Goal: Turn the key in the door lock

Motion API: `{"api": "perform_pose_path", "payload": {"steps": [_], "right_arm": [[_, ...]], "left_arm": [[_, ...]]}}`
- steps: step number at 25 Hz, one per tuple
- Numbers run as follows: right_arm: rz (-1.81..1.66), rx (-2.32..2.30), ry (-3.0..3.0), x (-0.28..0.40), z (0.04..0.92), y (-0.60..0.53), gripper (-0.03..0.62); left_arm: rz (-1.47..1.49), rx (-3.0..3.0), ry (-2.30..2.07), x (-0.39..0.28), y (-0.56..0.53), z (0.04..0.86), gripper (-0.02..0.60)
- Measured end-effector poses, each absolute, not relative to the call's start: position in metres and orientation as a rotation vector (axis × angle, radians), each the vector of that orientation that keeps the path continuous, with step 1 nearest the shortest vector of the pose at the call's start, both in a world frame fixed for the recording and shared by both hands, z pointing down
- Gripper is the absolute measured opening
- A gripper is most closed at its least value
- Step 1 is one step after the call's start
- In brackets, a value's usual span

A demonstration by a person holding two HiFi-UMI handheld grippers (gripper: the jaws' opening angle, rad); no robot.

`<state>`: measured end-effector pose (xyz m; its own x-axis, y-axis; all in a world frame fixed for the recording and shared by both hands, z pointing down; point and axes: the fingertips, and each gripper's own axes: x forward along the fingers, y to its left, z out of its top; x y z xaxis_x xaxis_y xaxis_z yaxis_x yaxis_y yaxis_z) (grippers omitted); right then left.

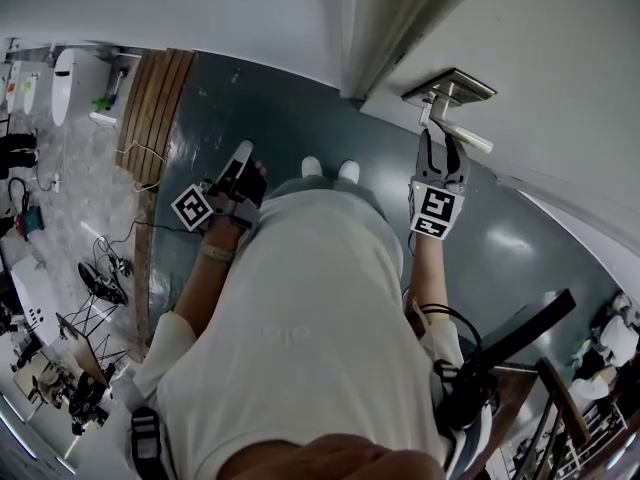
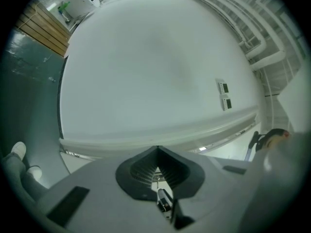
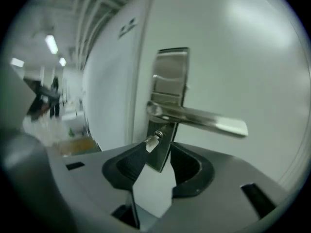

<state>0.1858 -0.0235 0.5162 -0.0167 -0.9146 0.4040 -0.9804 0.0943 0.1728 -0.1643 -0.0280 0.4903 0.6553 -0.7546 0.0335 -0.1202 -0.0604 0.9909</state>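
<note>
A small silver key (image 3: 153,141) sticks out of the steel lock plate (image 3: 167,81), just under the lever handle (image 3: 204,119) on the white door (image 3: 243,47). My right gripper (image 3: 154,161) is open. The key's head lies just off the tip of the left pad (image 3: 127,165), and neither pad presses on it. In the head view the right gripper (image 1: 440,154) points at the handle (image 1: 457,120) from just below it, and the key is hidden there. My left gripper (image 1: 240,164) is held by the person's hip, away from the door. Its jaws (image 2: 157,152) meet at the tips with nothing between them, facing a bare white wall.
The door frame (image 1: 385,28) stands to the left of the handle. Wooden boards (image 1: 155,108) and a white fixture (image 1: 75,83) lie beyond the grey floor (image 1: 290,108). Cables and gear (image 1: 100,280) clutter the left. A railing (image 1: 560,408) is at lower right. Wall switches (image 2: 224,95) face the left gripper.
</note>
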Motion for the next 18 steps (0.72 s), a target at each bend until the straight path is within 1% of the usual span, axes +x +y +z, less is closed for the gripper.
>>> {"api": "perform_pose_path", "payload": {"steps": [3,6,14,17,18], "right_arm": [[-0.139,1.639,-1.772,0.168,0.522,-0.019,0.14],[-0.321,1.534,-1.639,0.157,0.531,-0.022,0.14],[-0.409,1.551,-1.475,0.16,0.535,-0.045,0.129],[-0.444,1.61,-1.436,0.162,0.528,-0.051,0.076],[-0.452,1.629,-1.429,0.163,0.527,-0.052,0.068]], "left_arm": [[-0.616,1.563,-0.748,-0.166,-0.027,0.49,0.008],[-0.633,1.552,-0.759,-0.171,-0.027,0.491,0.008],[-0.666,1.531,-0.794,-0.188,-0.02,0.485,0.008],[-0.68,1.522,-0.808,-0.193,-0.016,0.485,0.008],[-0.684,1.521,-0.812,-0.195,-0.015,0.484,0.008]]}}
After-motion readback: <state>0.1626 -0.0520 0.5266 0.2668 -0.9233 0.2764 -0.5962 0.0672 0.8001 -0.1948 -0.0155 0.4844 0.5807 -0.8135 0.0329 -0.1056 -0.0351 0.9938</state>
